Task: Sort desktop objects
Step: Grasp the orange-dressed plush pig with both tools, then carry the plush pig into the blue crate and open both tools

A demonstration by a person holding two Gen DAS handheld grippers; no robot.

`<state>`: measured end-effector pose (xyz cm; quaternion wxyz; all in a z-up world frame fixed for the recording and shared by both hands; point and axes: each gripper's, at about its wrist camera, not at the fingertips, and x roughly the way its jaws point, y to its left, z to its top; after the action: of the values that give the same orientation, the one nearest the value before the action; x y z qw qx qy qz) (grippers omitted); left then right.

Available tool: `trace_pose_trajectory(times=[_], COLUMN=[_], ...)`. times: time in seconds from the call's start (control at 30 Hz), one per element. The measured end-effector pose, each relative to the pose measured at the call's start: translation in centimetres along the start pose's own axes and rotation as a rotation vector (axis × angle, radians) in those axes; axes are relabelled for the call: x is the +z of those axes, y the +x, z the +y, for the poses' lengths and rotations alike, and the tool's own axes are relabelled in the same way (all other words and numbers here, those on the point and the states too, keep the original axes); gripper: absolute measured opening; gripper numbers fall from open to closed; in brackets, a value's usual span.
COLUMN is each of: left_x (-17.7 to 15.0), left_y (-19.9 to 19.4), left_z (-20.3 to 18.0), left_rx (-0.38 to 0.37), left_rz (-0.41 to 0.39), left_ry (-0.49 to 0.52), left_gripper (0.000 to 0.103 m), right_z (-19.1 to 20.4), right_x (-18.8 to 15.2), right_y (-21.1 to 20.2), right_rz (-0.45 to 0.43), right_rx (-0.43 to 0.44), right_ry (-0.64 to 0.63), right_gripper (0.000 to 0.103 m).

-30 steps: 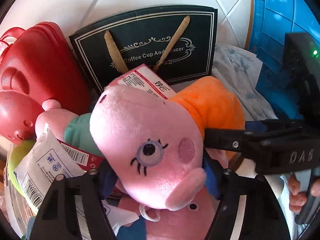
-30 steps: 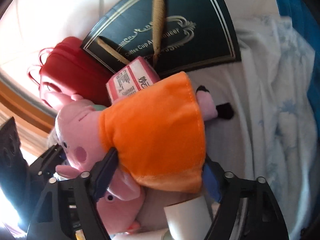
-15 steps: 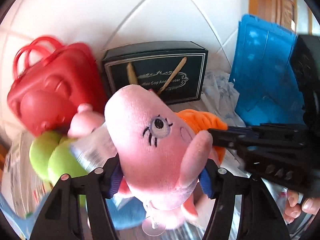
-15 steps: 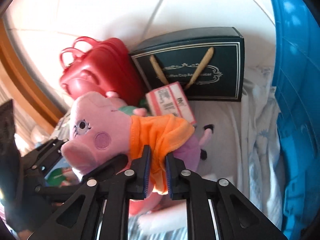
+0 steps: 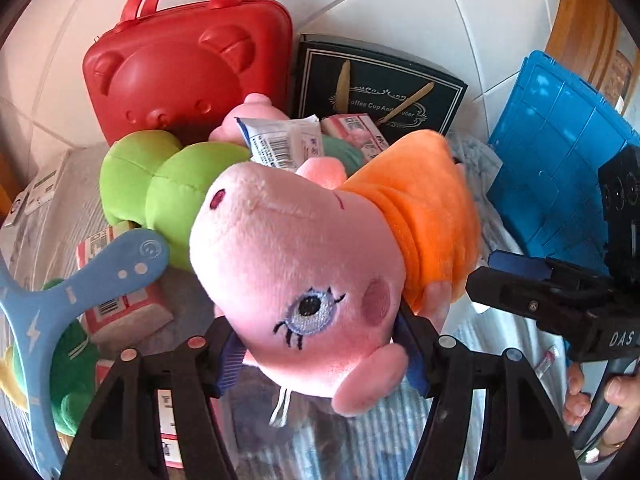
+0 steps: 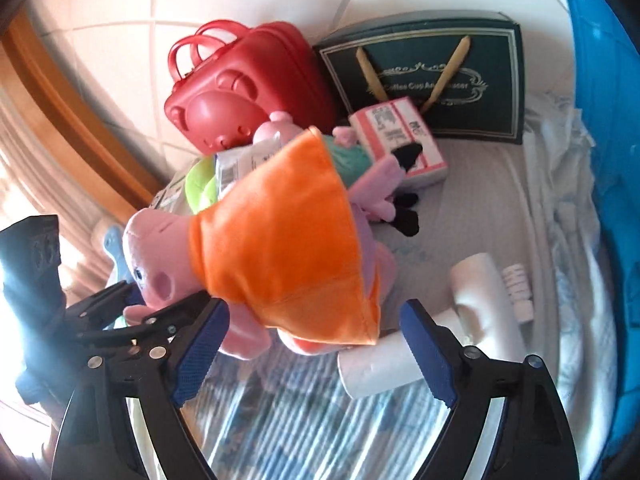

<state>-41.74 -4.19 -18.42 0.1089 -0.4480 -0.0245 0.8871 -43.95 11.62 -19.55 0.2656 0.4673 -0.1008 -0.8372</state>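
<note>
A pink pig plush in an orange dress (image 5: pixel 304 264) is held up off the table. My left gripper (image 5: pixel 320 344) is shut on its head, blue pads pressed on both sides. In the right wrist view the plush (image 6: pixel 276 248) hangs just above and between the fingers of my right gripper (image 6: pixel 316 344), which is open and apart from the dress. My right gripper also shows at the right of the left wrist view (image 5: pixel 552 300).
A red bear-face case (image 5: pixel 188 68), a dark gift bag (image 5: pixel 380 92), a green plush (image 5: pixel 160 184), a pink box (image 6: pixel 400 144), a blue racket toy (image 5: pixel 80 288), white tubes (image 6: pixel 480 292) and a blue crate (image 5: pixel 560 168) crowd the cloth-covered table.
My right gripper has let go of the orange dress and opened wide. My left gripper has kept the pig's head and turned it; the view has pulled back from the pile.
</note>
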Motion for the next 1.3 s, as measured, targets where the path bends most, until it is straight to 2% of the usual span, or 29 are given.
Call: trace_pose_trajectory(times=[0.1, 0.23, 0.3, 0.4, 0.47, 0.53, 0.6, 0.7, 0.97, 1.17, 1.3], left_x=[-0.2, -0.5, -0.4, -0.2, -0.2, -0.4, -0.7, -1.2, -2.3, -3.6, -3.9], left_y=[0.4, 0.6, 0.7, 1.0, 1.1, 0.7, -0.1, -2.4, -12.0, -18.7, -22.2], left_z=[0.2, 1.0, 1.2, 0.7, 0.4, 0.3, 0.0, -1.0, -4.1, -7.9, -11.8], left_rx=[0.026, 0.068, 0.063, 0.099, 0.117, 0.12, 0.114, 0.136, 0.082, -0.017, -0.098], left_rz=[0.004, 0.002, -0.001, -0.017, -0.023, -0.034, -0.054, -0.11, -0.253, -0.367, -0.43], left_ry=[0.014, 0.024, 0.024, 0.058, 0.072, 0.074, 0.085, 0.139, 0.158, 0.183, 0.237], left_gripper=[0.066, 0.069, 0.07, 0.07, 0.069, 0.066, 0.066, 0.065, 0.065, 0.065, 0.065], right_z=[-0.1, 0.9, 1.5, 1.9, 2.5, 2.8, 3.0, 3.8, 8.4, 11.5, 12.0], right_x=[0.6, 1.1, 1.6, 2.0, 1.9, 1.7, 1.4, 0.6, -2.2, -5.0, -7.2], right_y=[1.3, 2.4, 3.3, 4.7, 5.0, 4.6, 3.7, 1.6, -9.4, -19.1, -25.2], right_rz=[0.014, 0.023, 0.027, 0.054, 0.045, 0.042, 0.026, -0.019, -0.187, -0.318, -0.407], right_rx=[0.006, 0.034, 0.028, 0.031, -0.011, -0.023, -0.028, -0.024, -0.078, -0.186, -0.262], right_ry=[-0.013, -0.057, -0.083, -0.086, -0.12, -0.131, -0.136, -0.14, -0.156, -0.194, -0.184], right_gripper=[0.09, 0.103, 0.103, 0.103, 0.099, 0.088, 0.085, 0.084, 0.085, 0.085, 0.085])
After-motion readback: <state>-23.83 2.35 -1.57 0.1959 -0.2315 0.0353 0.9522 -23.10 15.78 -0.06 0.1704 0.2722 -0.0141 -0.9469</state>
